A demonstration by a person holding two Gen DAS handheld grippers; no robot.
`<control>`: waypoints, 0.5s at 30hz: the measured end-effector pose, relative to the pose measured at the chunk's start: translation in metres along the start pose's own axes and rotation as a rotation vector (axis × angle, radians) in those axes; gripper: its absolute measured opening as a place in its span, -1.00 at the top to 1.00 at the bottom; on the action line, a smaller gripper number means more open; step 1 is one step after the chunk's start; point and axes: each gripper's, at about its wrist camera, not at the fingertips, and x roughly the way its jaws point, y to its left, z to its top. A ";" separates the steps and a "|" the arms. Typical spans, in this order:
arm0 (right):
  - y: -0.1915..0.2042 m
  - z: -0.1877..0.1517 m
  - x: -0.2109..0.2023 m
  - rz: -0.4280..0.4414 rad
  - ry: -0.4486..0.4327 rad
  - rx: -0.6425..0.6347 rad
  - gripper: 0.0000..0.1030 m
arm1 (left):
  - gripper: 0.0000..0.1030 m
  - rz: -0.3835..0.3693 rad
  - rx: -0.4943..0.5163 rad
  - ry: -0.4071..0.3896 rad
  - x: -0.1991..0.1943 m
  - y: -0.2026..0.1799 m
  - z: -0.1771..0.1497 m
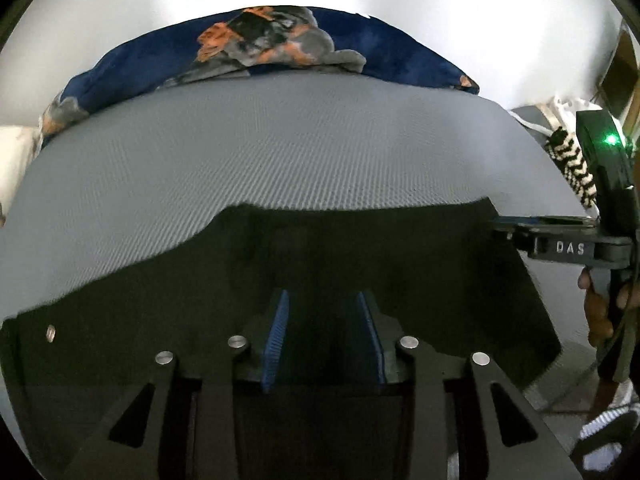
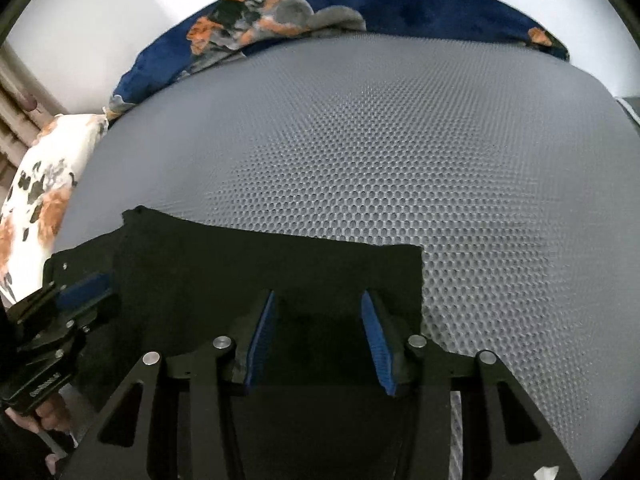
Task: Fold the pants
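Black pants lie flat on a grey mesh mattress, at its near edge. In the left wrist view my left gripper is open, its blue pads low over the dark cloth. My right gripper shows at the pants' right edge there. In the right wrist view the pants end in a straight right edge. My right gripper is open over the cloth, blue pads apart. My left gripper shows at the pants' left side, jaws open.
A dark blue blanket with orange and grey print is bunched along the mattress's far edge, against a white wall. A floral pillow lies at the left. A black-and-white zigzag cloth sits at the right. Grey mattress stretches beyond the pants.
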 end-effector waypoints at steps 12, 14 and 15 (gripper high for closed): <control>0.002 0.004 0.005 0.005 0.001 -0.010 0.21 | 0.27 0.068 -0.002 0.045 0.045 0.009 0.010; 0.004 0.003 0.002 -0.006 -0.001 -0.021 0.21 | 0.25 0.080 -0.004 0.045 0.045 0.010 0.010; 0.005 0.002 0.001 -0.010 -0.006 -0.024 0.21 | 0.24 0.085 -0.011 0.049 0.045 0.011 0.010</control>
